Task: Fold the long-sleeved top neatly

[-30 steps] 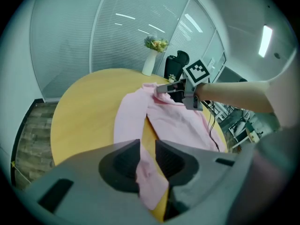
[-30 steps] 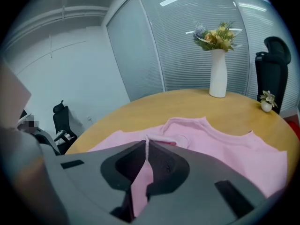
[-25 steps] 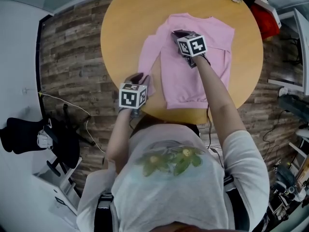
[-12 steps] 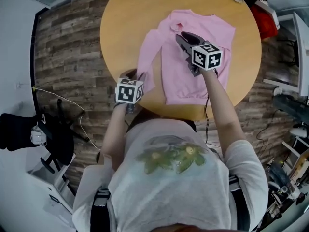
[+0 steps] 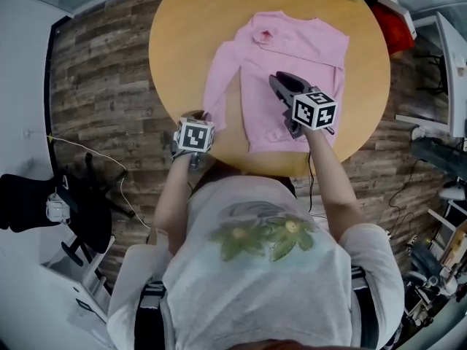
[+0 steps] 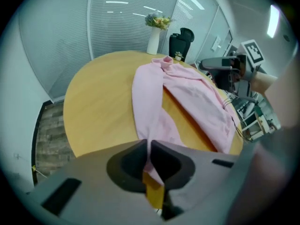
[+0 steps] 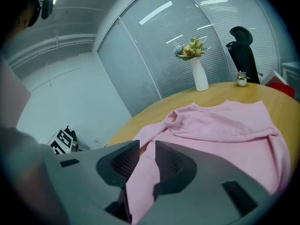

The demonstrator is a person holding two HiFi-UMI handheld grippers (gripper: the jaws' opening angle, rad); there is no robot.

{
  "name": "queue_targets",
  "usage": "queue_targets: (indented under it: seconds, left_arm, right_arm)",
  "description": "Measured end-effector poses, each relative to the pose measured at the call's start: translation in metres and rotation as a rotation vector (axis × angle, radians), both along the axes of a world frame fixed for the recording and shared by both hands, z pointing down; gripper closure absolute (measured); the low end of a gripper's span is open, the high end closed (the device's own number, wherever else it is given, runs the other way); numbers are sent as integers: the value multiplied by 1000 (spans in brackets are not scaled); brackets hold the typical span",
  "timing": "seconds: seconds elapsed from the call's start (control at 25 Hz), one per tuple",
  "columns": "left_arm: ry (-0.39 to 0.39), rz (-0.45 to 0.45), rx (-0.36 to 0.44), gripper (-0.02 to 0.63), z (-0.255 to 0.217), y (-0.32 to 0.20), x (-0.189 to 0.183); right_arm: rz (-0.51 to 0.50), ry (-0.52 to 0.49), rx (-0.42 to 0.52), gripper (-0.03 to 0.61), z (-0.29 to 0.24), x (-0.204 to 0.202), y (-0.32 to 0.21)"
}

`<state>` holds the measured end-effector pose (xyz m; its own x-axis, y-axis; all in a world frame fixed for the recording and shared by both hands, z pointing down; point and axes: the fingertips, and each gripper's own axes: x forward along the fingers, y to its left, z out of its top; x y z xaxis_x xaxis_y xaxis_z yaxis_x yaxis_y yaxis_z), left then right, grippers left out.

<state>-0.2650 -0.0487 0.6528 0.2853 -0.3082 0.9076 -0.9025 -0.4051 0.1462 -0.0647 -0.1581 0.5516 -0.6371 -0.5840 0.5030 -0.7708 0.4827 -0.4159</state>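
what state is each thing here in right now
pink long-sleeved top, lying flat on the round wooden table, one sleeve stretched aside
left gripper, fingers closing on the top's sleeve end
right gripper, fingers apart, empty, above the top
white vase of flowers, upright

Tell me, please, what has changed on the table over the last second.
The right gripper has drawn back from the chest of the top toward the hem, nearer the person; its jaws stand apart, gripping nothing. The left gripper stays at the near edge of the table, its jaws closing with the sleeve between them. The top lies unchanged.
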Motion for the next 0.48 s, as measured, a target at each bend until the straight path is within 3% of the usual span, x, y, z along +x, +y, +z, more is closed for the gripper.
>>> queue_targets:
  seconds: [0.04,0.32,0.48]
  left_arm:
    - [2,-22,13,592,-1,-3,-4]
    - [67,-223,206,597,-71,-63,-71]
    - [180,-336,251,597,-124,-96,-105]
  right_arm:
    - [4,-6,-3,465,0,0,4]
    - [21,-39,18,465,-12,-7,21]
    - [25,-43,36,465,-21,-4,24]
